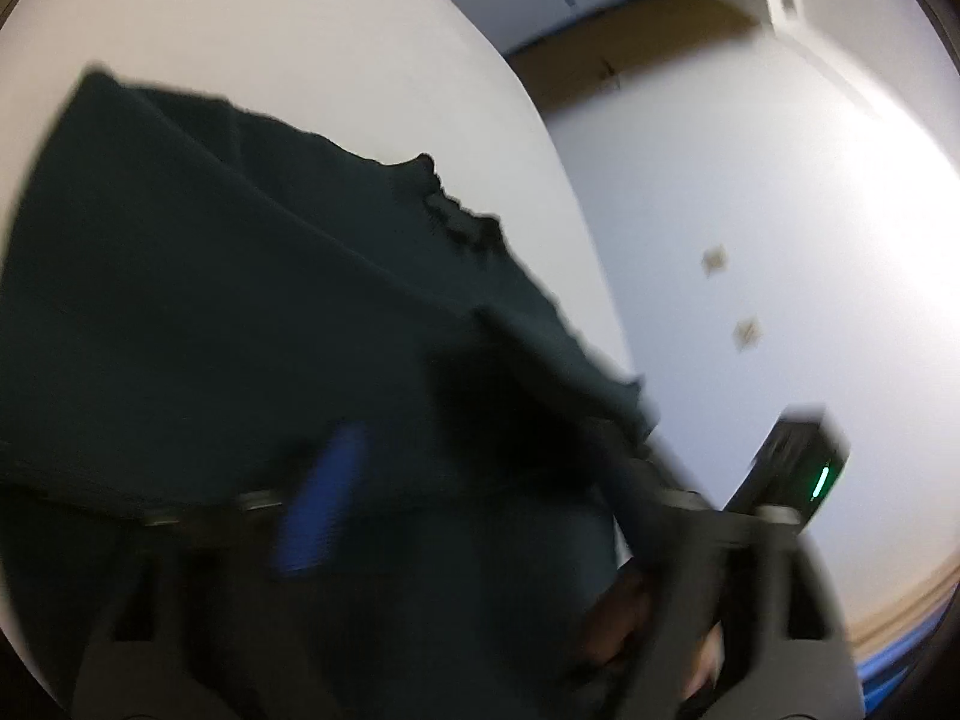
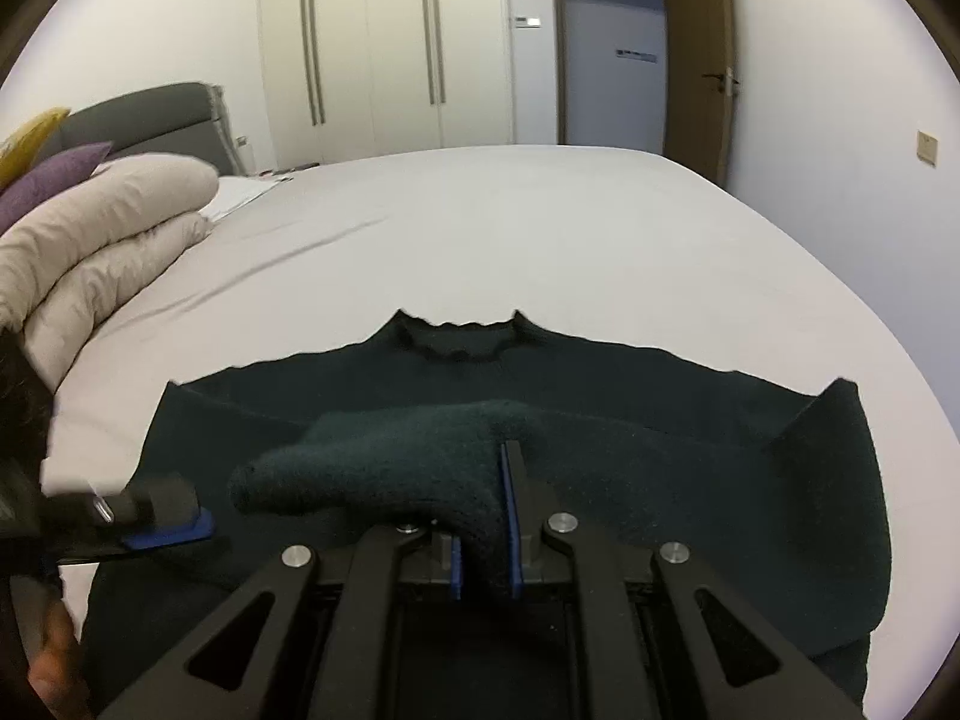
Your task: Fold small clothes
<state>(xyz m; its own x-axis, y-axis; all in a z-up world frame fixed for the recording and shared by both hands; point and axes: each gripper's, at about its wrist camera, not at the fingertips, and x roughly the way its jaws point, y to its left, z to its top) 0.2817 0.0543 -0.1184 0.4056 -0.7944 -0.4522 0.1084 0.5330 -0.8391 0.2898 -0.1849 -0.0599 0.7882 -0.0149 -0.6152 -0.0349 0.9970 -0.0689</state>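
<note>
A dark green knitted sweater (image 2: 660,450) lies flat on the white bed (image 2: 540,228), its collar (image 2: 462,342) pointing away from me. My right gripper (image 2: 486,510) is shut on a sleeve (image 2: 372,468) that is folded in across the sweater's body. My left gripper (image 2: 162,522) hovers at the garment's left edge, one blue pad showing. In the blurred left wrist view the sweater (image 1: 180,300) fills the left half. There my left gripper (image 1: 480,480) stands open, its fingers (image 1: 318,498) wide apart over the cloth and pressing on nothing.
A folded beige duvet (image 2: 102,228) and a purple pillow (image 2: 48,180) lie at the bed's left side. Wardrobe doors (image 2: 372,42) and a doorway (image 2: 612,48) stand behind. A hand (image 2: 54,660) holds the left gripper. The bed edge (image 1: 570,210) meets a pale wall (image 1: 750,240).
</note>
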